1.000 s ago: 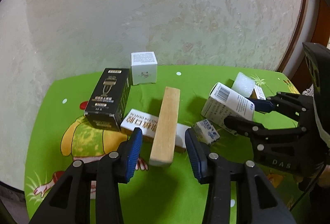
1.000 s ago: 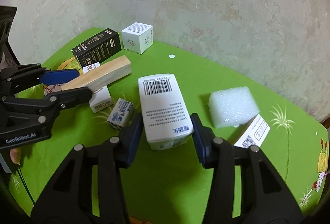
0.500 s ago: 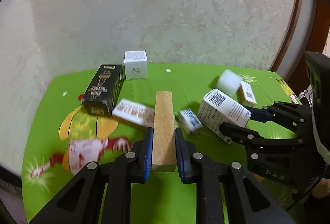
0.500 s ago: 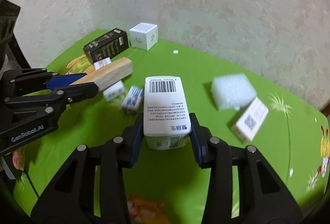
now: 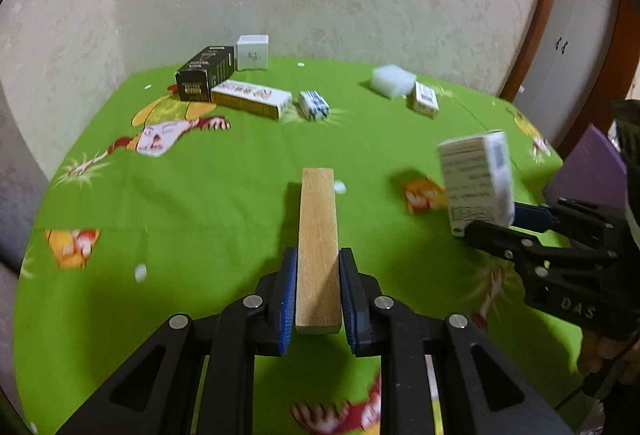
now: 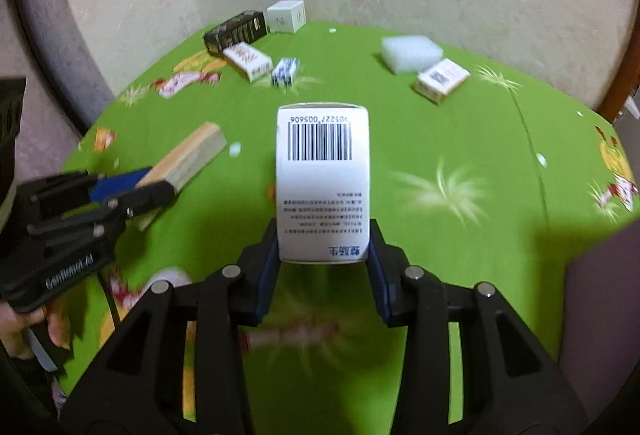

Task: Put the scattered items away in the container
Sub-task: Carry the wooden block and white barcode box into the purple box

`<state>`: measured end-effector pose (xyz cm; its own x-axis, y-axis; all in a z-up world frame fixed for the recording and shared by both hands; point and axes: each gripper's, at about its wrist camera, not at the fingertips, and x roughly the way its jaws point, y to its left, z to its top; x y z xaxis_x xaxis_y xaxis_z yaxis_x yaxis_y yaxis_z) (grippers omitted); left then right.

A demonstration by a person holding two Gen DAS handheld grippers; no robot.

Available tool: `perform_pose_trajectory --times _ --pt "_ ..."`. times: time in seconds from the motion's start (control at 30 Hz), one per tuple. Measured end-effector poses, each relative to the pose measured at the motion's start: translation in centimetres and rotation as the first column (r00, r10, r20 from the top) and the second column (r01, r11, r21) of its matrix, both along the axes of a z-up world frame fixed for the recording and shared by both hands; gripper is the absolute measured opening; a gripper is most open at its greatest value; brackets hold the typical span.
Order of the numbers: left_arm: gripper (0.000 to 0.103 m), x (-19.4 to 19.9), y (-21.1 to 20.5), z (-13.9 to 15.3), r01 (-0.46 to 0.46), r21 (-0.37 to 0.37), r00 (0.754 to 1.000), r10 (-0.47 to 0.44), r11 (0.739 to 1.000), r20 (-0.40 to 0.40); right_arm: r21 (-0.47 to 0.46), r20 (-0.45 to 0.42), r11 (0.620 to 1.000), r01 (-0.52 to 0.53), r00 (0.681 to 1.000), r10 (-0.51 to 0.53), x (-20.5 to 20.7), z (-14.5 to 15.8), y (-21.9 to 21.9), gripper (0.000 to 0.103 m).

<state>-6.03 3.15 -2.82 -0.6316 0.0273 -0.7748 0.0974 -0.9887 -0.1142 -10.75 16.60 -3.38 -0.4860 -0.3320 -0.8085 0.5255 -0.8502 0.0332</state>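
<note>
Gripping one wooden block (image 5: 318,231), the left gripper (image 5: 318,299) hangs over the green worktop (image 5: 200,195); the right gripper (image 6: 323,259) clamps one barcoded carton (image 6: 322,179). Six items lie scattered at the far edge: five boxes and one foam block (image 6: 412,53).

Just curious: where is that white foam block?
In both views the white foam block lies at the table's far right, touching a small printed box, near the wall.

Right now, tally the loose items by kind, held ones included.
Boxes: 6 (barcode box, black box, white cube box, long white box, blue-striped box, box by the foam)
Wooden block: 1
Foam block: 1
Total: 8
</note>
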Motion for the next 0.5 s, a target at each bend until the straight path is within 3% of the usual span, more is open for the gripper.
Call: perform_pose_trajectory --times 0.13,0.3,0.37,0.4,0.5 --pt "0.022 0.9 0.9 -0.3 -0.022 -0.024 0.999 0.022 0.999 0.024 0.004 0.045 1.000 0.001 0.999 -0.001 1.0 -0.9 0.9 0.044" --pt "0.027 0.3 1.1 -0.1 -0.033 -0.044 0.999 0.034 0.999 0.039 -0.036 0.040 0.999 0.019 0.999 -0.018 0.6 -0.9 1.1 0.044" --pt "0.026 -0.1 1.0 -0.2 -0.034 -0.048 0.998 0.036 0.998 0.045 -0.061 0.040 0.998 0.028 0.999 -0.026 0.3 -0.9 1.2 0.044" --pt "0.020 -0.2 1.0 -0.3 -0.036 -0.049 0.998 0.039 0.998 0.046 -0.073 0.033 0.997 0.030 0.999 -0.028 0.1 -0.9 1.2 0.043" --pt "0.020 0.0 1.0 -0.3 -0.039 -0.038 0.998 0.041 0.998 0.044 -0.082 0.017 0.996 0.026 1.000 -0.024 -0.3 -1.0 1.1 0.042"
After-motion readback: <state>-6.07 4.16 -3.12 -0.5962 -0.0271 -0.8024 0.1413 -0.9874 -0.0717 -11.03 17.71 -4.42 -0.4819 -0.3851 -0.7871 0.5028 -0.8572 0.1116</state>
